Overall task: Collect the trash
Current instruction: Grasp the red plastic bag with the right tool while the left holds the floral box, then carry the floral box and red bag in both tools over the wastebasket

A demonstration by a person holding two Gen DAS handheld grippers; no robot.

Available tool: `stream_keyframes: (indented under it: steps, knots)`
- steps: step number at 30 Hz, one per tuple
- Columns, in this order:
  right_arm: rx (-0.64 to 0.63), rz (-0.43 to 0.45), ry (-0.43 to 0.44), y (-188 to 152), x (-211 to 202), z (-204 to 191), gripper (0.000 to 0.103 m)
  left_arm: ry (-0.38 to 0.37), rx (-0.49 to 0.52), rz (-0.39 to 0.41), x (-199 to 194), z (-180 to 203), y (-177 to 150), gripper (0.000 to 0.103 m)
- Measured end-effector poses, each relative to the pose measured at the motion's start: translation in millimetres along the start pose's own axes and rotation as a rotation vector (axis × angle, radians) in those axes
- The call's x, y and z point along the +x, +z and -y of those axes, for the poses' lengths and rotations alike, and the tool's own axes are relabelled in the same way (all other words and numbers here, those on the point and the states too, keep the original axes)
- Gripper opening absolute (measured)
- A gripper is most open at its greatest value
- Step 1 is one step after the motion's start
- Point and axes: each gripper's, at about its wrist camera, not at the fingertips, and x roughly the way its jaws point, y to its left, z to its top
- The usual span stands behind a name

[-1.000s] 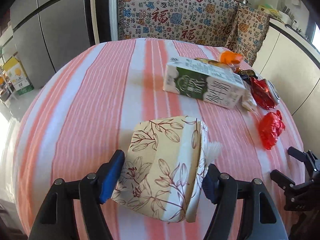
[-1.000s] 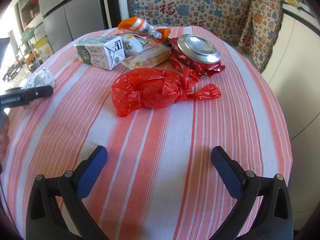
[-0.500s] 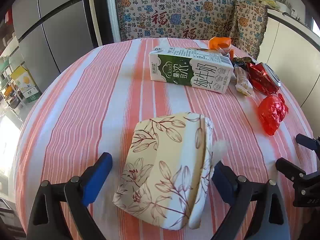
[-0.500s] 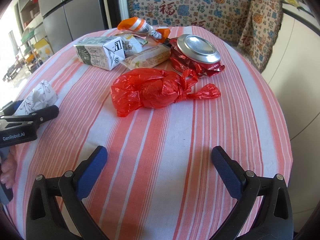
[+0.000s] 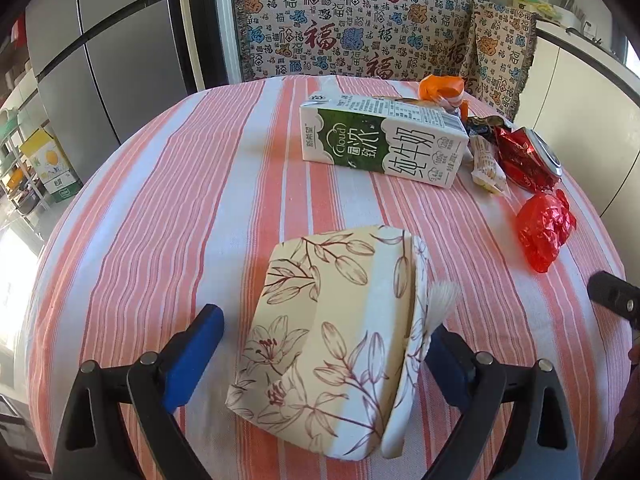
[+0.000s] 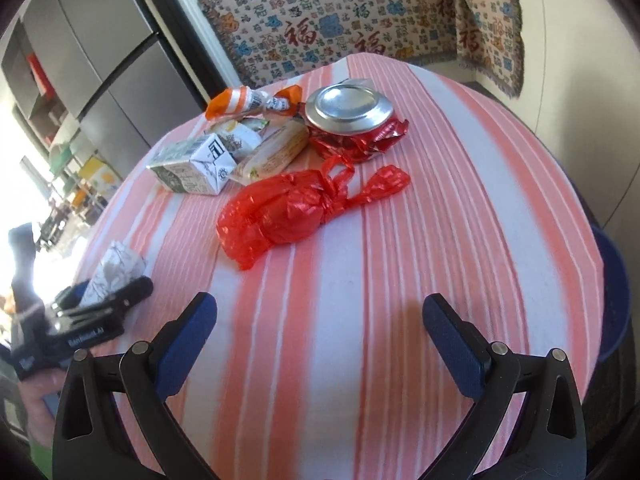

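Both our grippers tilt down over the striped tablecloth (image 5: 168, 184), jaws spread.

Our left gripper (image 5: 320, 352) has just been opening; the floral tissue pack (image 5: 332, 328) lies between its jaws, released. Our right gripper (image 6: 320, 336) gapes over bare cloth, the knotted red plastic bag (image 6: 288, 208) at 12 o'clock, the milk carton (image 6: 192, 168) and crushed red can (image 6: 352, 124) beyond.

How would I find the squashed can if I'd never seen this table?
Start at the round table with the pink-striped cloth and go to the trash pile on its far side. The squashed can sits at the pile's right end, behind the knotted red plastic bag. It alone is metal: a shiny silver disc over crumpled red sides.
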Motion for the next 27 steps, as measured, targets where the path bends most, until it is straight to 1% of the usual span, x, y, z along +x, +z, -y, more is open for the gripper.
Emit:
stream_keyframes:
  steps: [3, 5, 6, 7, 9, 10, 11, 13, 14, 15, 16, 17, 19, 20, 21, 24, 27]
  knots:
    - [0.038, -0.008, -0.031, 26.7, 23.3, -6.8, 0.103, 0.000, 0.000, 0.000, 0.0, -0.1, -0.1, 0.096]
    - [0.019, -0.026, -0.075, 37.9, 39.7, -16.3, 0.102, 0.000, 0.000, 0.000, 0.0, -0.1, -0.1, 0.096]
    - [-0.017, -0.032, -0.105, 40.7, 48.4, -25.1, 0.101, 0.000, 0.000, 0.000, 0.1, -0.3, -0.1, 0.096]
    - [-0.064, -0.029, -0.127, 40.5, 53.8, -33.7, 0.097, 0.000, 0.000, 0.000, 0.1, -0.3, 0.0, 0.096]
    - [-0.191, -0.025, -0.156, 34.2, 59.4, -51.9, 0.076, 0.000, 0.000, 0.000, -0.1, 0.3, -0.5, 0.096]
    - [-0.250, -0.023, -0.139, 27.9, 58.9, -60.1, 0.072, 0.000, 0.000, 0.000, 0.0, 0.0, -0.3, 0.096]
    - [-0.298, -0.022, -0.102, 20.7, 56.2, -65.9, 0.070, -0.001, 0.000, 0.000, 0.1, -0.4, 0.0, 0.096]
    - [-0.378, -0.039, -0.012, 7.2, 47.9, -70.8, 0.068, 0.000, 0.000, 0.000, 0.2, -0.3, 0.1, 0.096]
    - [-0.431, -0.060, 0.049, -1.0, 42.0, -72.5, 0.068, 0.000, 0.000, 0.000, 0.0, 0.2, -0.4, 0.096]
    - [-0.477, -0.072, 0.072, -8.0, 36.1, -71.8, 0.068, 0.000, 0.000, 0.000, 0.2, -0.3, -0.1, 0.096]
    - [-0.516, -0.078, 0.066, -13.8, 31.1, -69.8, 0.067, 0.000, 0.000, 0.000, 0.2, -0.3, -0.1, 0.096]
    - [-0.538, -0.084, 0.051, -18.6, 26.9, -65.2, 0.069, 0.000, 0.000, 0.000, 0.1, 0.0, -0.4, 0.096]
    - [-0.535, -0.086, 0.015, -23.8, 23.1, -53.0, 0.083, 0.000, 0.001, 0.000, 0.1, -0.3, -0.4, 0.096]
    - [-0.518, -0.081, -0.024, -25.3, 22.7, -45.7, 0.095, 0.000, 0.001, 0.000, 0.0, -0.2, -0.5, 0.096]
    - [-0.493, -0.082, -0.045, -25.0, 23.3, -39.8, 0.100, 0.000, 0.000, 0.001, -0.2, 0.3, -0.8, 0.096]
    - [-0.450, -0.074, -0.057, -23.8, 21.4, -33.5, 0.101, 0.000, 0.000, 0.001, -0.1, 0.0, -0.6, 0.096]
    - [-0.460, -0.074, -0.099, -26.8, 22.4, -37.4, 0.103, 0.000, 0.000, 0.001, -0.3, 0.2, -1.1, 0.097]
